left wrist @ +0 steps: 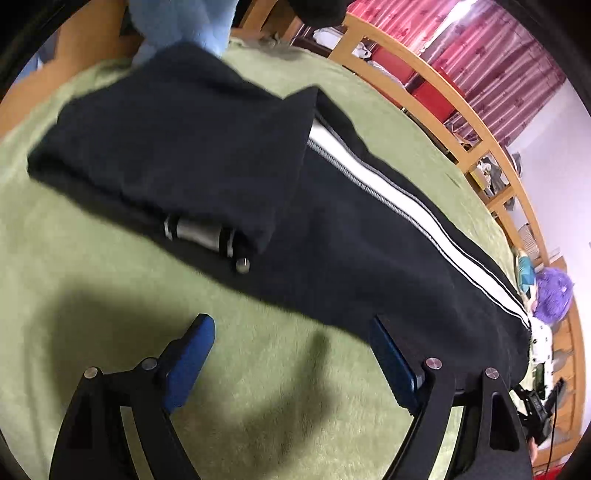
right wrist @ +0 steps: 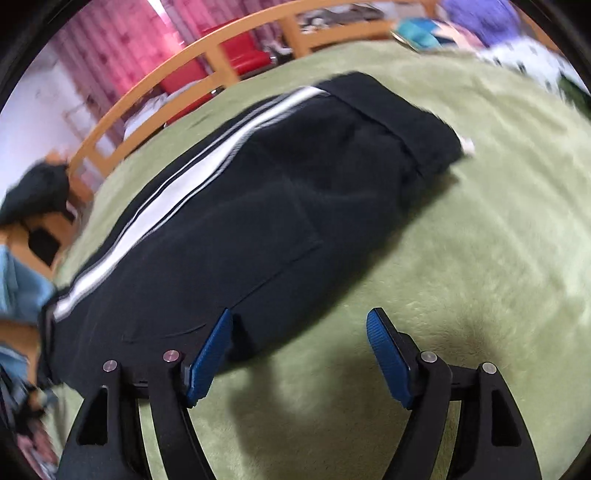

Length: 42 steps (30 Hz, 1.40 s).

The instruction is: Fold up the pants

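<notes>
Black pants (left wrist: 325, 236) with a white side stripe (left wrist: 417, 225) lie on a green blanket (left wrist: 122, 266). The leg end is folded back over the upper part, and a grey drawstring toggle (left wrist: 201, 236) peeks out under the fold. My left gripper (left wrist: 291, 332) is open and empty, just above the blanket at the pants' near edge. In the right wrist view the pants (right wrist: 236, 229) lie with the waistband (right wrist: 399, 110) at the far end. My right gripper (right wrist: 299, 325) is open and empty, its left finger (right wrist: 210, 354) at the pants' near edge.
A wooden bed rail (left wrist: 436, 92) runs along the far side, with red curtains (left wrist: 491, 48) behind. A purple-haired doll (left wrist: 550, 295) and small items sit at the blanket's right end. Light blue cloth (left wrist: 177, 26) lies at the far left.
</notes>
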{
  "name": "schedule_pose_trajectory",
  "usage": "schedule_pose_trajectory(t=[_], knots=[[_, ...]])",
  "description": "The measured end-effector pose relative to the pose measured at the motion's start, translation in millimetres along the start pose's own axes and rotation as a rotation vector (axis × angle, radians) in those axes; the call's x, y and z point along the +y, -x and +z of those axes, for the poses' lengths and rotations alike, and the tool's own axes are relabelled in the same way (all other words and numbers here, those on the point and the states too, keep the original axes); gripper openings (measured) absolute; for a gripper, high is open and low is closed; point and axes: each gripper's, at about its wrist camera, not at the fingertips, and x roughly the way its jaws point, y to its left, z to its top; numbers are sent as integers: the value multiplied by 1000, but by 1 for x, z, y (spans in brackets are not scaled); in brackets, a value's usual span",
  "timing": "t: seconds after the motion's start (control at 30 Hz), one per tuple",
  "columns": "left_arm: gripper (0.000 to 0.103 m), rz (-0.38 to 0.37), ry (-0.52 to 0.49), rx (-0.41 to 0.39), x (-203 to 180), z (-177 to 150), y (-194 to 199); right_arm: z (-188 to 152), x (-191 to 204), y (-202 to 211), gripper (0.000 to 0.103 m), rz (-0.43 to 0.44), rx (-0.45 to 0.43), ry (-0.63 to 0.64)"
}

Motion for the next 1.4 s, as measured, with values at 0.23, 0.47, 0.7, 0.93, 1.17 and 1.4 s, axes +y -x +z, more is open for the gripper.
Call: schedule_pose_trajectory(t=[0.23,0.47,0.7,0.93,1.17,1.4], knots=[[83,8,74,-67,-4,18,-29,20,0,-26,87,54,-48,-121],[75,57,186,-133,-16,46,-52,33,13,-47,61,26,-144,-190],[16,77,117,-137,-20,54,-37,37,9,-31,15,54,-204,-226],[15,47,68,-130,-30,11,22,22,5,29,14,64,-224,-192],[15,-12,-29,-53,-46,-98,87,-35,-64,136,14,8,-213,-151],[16,-48,-62,37,-57,-191,115,-94,-158,217,17,-101,-157,-151]])
